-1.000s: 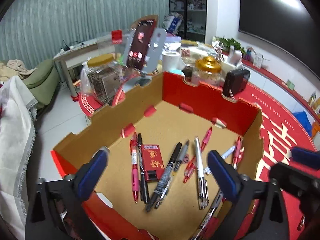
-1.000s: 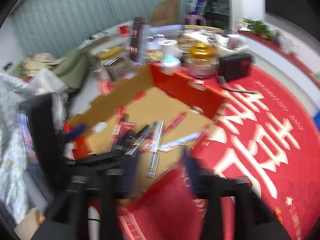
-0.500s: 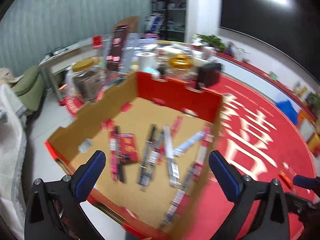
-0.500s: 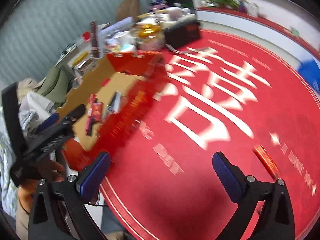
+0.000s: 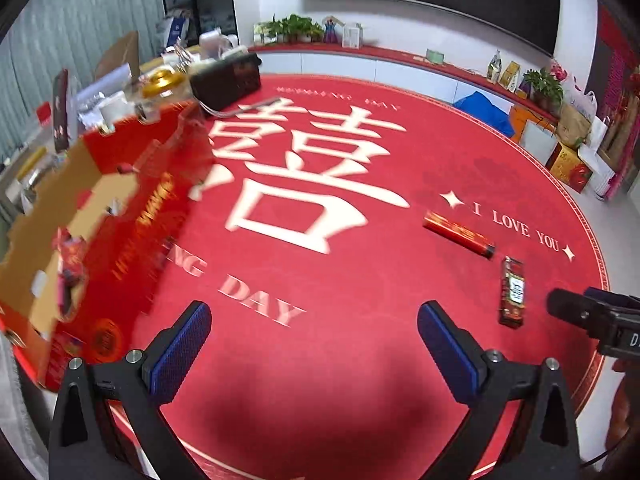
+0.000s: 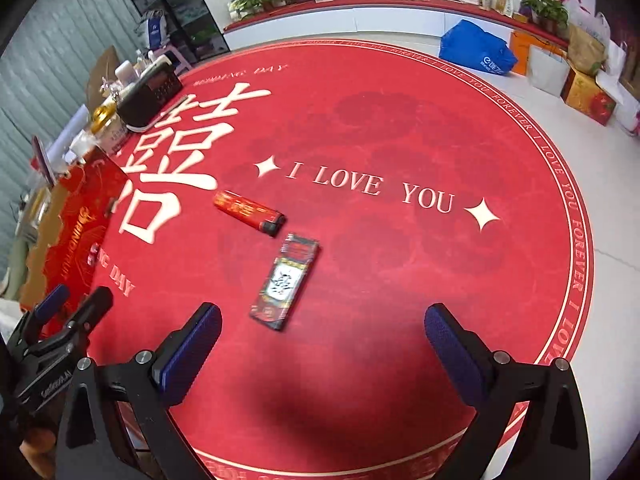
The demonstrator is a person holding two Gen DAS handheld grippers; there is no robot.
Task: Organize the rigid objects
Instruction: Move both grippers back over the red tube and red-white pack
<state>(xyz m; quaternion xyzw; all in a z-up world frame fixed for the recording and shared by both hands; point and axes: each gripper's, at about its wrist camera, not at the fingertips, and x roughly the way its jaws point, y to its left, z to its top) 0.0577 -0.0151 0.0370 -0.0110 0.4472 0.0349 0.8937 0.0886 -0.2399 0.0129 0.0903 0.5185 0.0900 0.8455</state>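
Two items remain loose on the red round mat (image 6: 400,280): lighter (image 6: 249,212) and flat pack (image 6: 286,280), mid-mat. We swung both tongs off the box (image 5: 100,220); right gripper (image 6: 322,354) just spread, empty; left gripper (image 5: 314,354) released, empty.

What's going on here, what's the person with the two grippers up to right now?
A person is tidying small items off a round red mat into a cardboard box at its left edge. Both grippers are open and empty: the right gripper, whose jaws have just been opening, hangs above a small flat pack and a red lighter lying on the mat. The left gripper hovers over bare mat beside the box, which already holds some items, too blurred to name.
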